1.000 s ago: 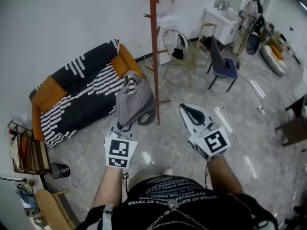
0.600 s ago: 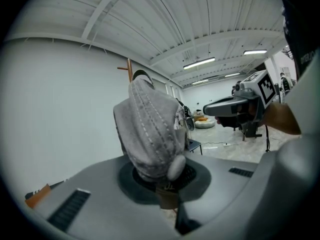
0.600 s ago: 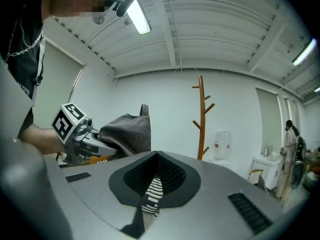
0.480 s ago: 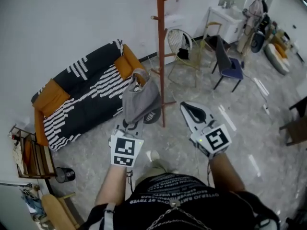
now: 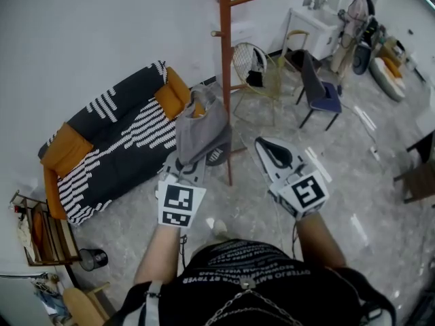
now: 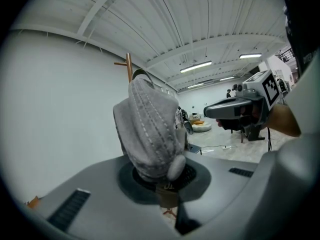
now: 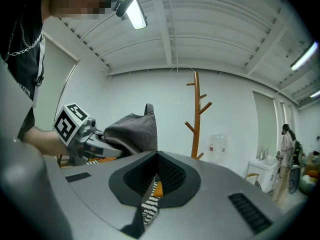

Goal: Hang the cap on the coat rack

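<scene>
Cap nearer coat rack than before

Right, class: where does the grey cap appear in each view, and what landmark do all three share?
Head view: cap at centre, just left of the coat rack.
Left gripper view: cap at centre, in front of the coat rack.
Right gripper view: cap left of centre; coat rack to its right.
Shared landmark: the coat rack.

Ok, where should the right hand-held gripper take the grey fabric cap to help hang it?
Probably the thin strap loop sticking up at the top of the grey fabric cap, approached from the right: the left hand-held gripper pinches the cap's bottom edge, leaving that loop free.
</scene>
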The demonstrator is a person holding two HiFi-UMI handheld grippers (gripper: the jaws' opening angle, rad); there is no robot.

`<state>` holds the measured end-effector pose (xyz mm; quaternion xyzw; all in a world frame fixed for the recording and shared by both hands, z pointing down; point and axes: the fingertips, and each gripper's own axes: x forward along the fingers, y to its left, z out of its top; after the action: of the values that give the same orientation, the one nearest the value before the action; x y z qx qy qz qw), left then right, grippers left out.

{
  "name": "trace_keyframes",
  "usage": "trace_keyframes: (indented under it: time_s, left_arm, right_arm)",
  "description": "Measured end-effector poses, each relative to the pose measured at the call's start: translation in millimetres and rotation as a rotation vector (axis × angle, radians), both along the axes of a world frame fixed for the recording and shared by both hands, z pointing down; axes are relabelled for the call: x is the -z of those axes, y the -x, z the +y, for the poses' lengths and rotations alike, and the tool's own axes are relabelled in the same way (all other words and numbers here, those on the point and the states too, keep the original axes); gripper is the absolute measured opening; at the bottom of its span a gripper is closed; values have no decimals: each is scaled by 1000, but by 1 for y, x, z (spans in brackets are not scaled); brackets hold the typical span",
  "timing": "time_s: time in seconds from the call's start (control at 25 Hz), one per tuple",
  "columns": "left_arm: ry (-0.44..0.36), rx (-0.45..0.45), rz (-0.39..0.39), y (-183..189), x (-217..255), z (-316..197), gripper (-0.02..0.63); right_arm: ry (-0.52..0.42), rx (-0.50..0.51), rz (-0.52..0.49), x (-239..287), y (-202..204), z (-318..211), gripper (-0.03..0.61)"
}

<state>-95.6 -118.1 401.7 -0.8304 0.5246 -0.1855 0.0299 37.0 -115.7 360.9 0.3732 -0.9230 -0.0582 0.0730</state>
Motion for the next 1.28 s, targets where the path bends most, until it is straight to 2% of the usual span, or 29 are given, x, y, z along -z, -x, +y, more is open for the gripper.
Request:
trace_keyframes:
  time_s: [0.2,0.56,0.76,1.0,1.28]
  left_arm:
    - [9,-14,-9,4,2,-24,14]
    - [25,-56,-13,17,3,-61,14]
    - [21,-93,-27,17,10,-81,14]
    - [12,-106,-20,19,17,-99,14]
    - [6,-92,-30,12,18,-124,14]
  right_arm:
    - [-5,0,-19,4,6,-19,3]
    - [-27,-63,-5,8,14,-52,3]
    - [-22,-73,-45,8,21,-57,3]
    - [-15,-98,-38,5,18,-68,3]
    - [-24,-71,-35,6,13,-92,3]
